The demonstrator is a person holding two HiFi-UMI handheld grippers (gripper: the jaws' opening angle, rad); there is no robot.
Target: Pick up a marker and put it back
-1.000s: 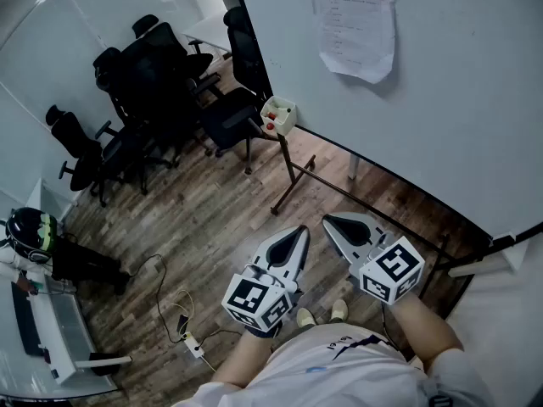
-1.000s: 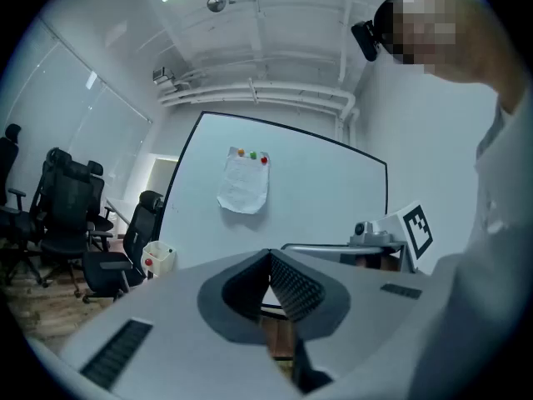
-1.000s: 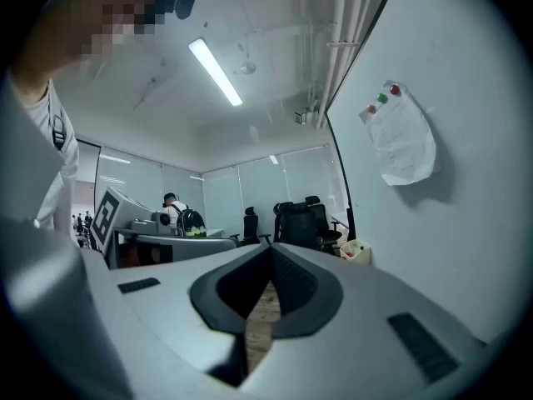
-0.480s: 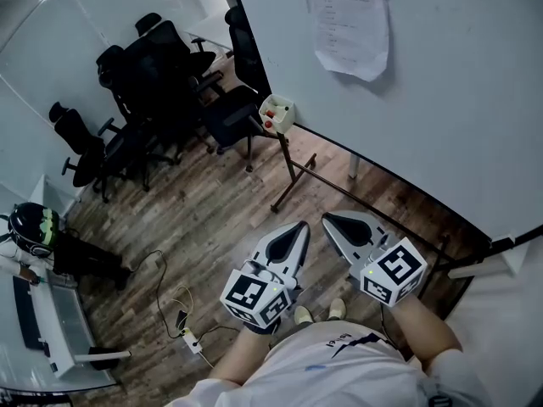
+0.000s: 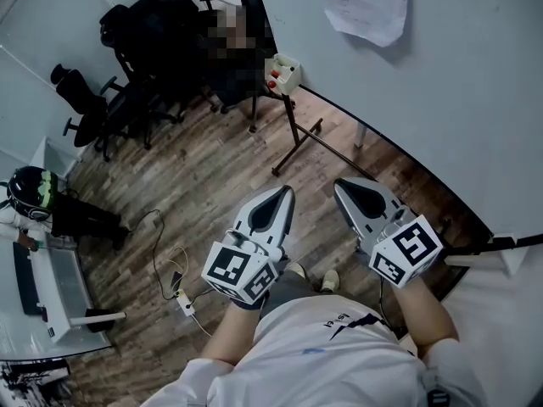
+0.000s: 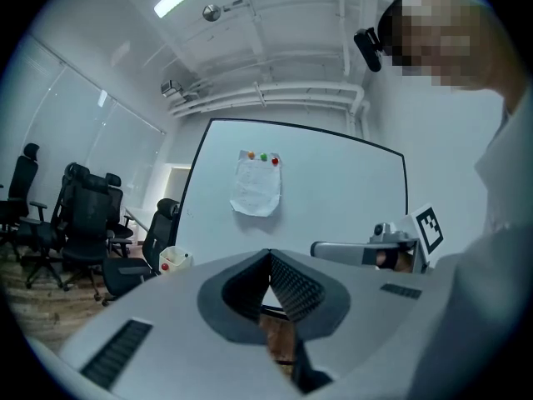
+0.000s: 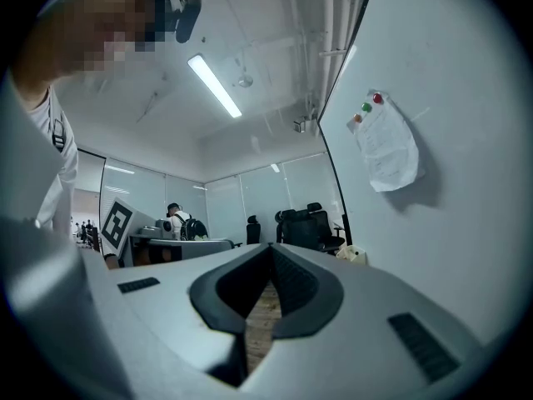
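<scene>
nothing here reads cleanly for you. the paper sheet [image 5: 369,2] on the whiteboard [image 5: 475,100] has printed lines, too small to read, and the dark print [image 5: 339,322] on your shirt [image 5: 314,367] is too blurred to make out. the left cube [image 5: 237,271] and right cube [image 5: 409,251] carry only black-and-white square codes, no letters or numbers.

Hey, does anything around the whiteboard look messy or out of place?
The paper sheet on the whiteboard hangs crumpled, its lower edge curling away. A power strip lies loose on the floor.
</scene>
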